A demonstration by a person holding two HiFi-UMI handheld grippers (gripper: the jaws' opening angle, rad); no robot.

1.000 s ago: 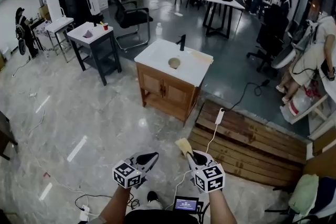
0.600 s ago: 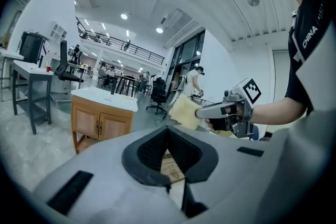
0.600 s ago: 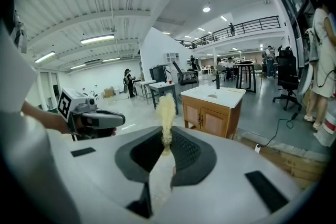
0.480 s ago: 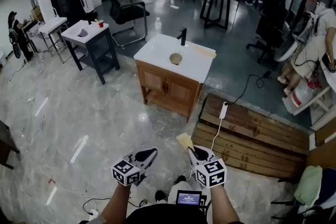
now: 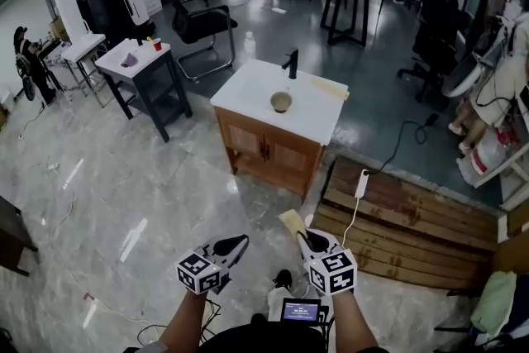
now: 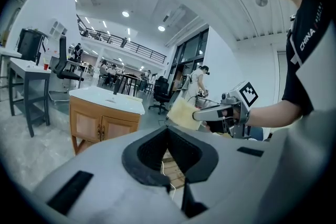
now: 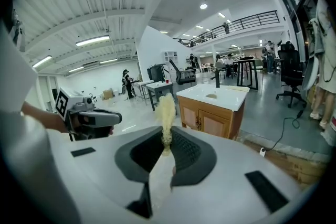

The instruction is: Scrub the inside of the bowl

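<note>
Atop the cabinet, apparently a bowl, well beyond the fingers.

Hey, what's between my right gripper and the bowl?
In the head view, only a stretch of floor and the front of the wooden cabinet lie between the right gripper, shut on the sponge, and the bowl.
</note>
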